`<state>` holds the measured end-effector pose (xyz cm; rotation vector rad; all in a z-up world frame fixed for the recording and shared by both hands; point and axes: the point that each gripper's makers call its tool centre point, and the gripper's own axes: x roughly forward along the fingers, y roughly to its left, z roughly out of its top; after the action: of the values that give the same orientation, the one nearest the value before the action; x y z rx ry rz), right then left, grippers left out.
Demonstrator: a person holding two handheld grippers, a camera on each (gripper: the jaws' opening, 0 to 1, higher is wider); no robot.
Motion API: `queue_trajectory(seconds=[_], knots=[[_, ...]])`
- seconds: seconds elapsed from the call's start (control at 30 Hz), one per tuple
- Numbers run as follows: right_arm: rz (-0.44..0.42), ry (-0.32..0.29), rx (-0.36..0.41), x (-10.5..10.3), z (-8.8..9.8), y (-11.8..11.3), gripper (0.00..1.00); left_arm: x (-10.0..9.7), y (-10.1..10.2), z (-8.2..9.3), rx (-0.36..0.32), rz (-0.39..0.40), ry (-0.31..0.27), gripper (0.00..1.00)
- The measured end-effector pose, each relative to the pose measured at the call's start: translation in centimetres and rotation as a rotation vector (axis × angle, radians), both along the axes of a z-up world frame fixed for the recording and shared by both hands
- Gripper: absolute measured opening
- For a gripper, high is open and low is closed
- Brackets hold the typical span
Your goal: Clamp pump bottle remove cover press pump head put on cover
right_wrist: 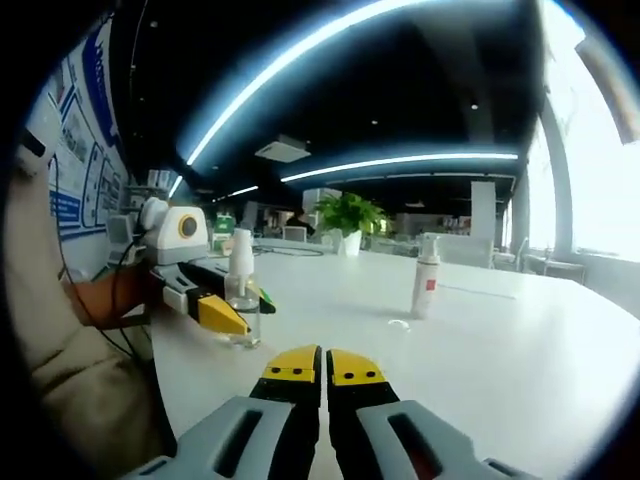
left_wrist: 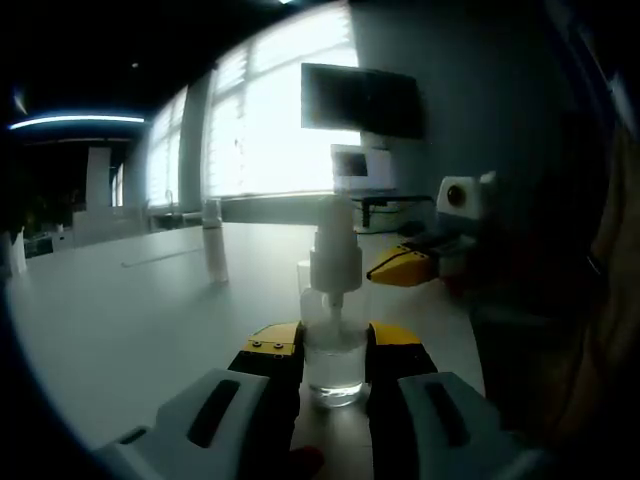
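White tabletop [left_wrist: 120, 320] is stretching wide through an open office, with bright windows [left_wrist: 270, 110] glowing behind it in the left gripper view and long ceiling light strips [right_wrist: 400, 160] running overhead in the right gripper view. Small clear plastic pump bottle [left_wrist: 333, 340] with a white pump head [left_wrist: 335, 250] is standing upright on the table, and the left gripper [left_wrist: 335, 355] is clamping its yellow-tipped jaws on the bottle's lower body, one on each side. In the right gripper view the same bottle [right_wrist: 241, 300] is showing at left, gripped by the left gripper [right_wrist: 215, 300], with a person's sleeve [right_wrist: 50, 330] just behind it. Right gripper [right_wrist: 324, 372] is hovering over the table near the bottle, its yellow-tipped jaws pressed together and gripping nothing; its tip [left_wrist: 400, 268] is showing just right of the pump head. Second white pump bottle with a red label [right_wrist: 425, 278] is standing further back, with a small clear cover [right_wrist: 399, 324] lying beside its base. Green potted plant [right_wrist: 348, 218] is sitting at the far end.
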<state>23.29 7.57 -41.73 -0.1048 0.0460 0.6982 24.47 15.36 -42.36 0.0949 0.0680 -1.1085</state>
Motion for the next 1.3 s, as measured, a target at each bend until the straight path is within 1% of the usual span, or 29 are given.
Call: queue_trajectory(seconds=[0.23,0.3,0.53,0.67,0.83,0.9,1.13,1.3], knots=[[-0.011,-0.004,0.005,0.2,0.1,-0.4,0.00,0.0,0.0,0.0,0.001,0.000,-0.002,0.15],[-0.027,-0.006,0.002,0.3,0.1,-0.5,0.00,0.0,0.0,0.0,0.001,0.000,-0.002,0.15],[-0.052,-0.008,-0.039,0.5,0.0,-0.6,0.04,-0.1,-0.1,0.0,0.001,0.000,-0.002,0.15],[-0.076,-0.009,-0.041,0.7,0.2,-0.9,0.06,0.0,-0.1,0.0,0.001,0.001,-0.004,0.15],[-0.097,-0.027,-0.045,1.0,0.7,-1.4,0.09,-0.1,-0.1,0.0,0.001,0.002,-0.005,0.15],[-0.112,-0.024,-0.034,1.1,0.9,-1.5,0.10,-0.1,-0.1,0.0,0.001,0.002,-0.005,0.15],[-0.156,-0.011,-0.039,1.7,0.8,-2.2,0.16,0.0,-0.1,0.0,0.002,0.002,-0.006,0.15],[-0.183,-0.008,-0.037,2.3,1.0,-2.7,0.18,0.0,-0.1,0.0,0.002,0.002,-0.005,0.15]])
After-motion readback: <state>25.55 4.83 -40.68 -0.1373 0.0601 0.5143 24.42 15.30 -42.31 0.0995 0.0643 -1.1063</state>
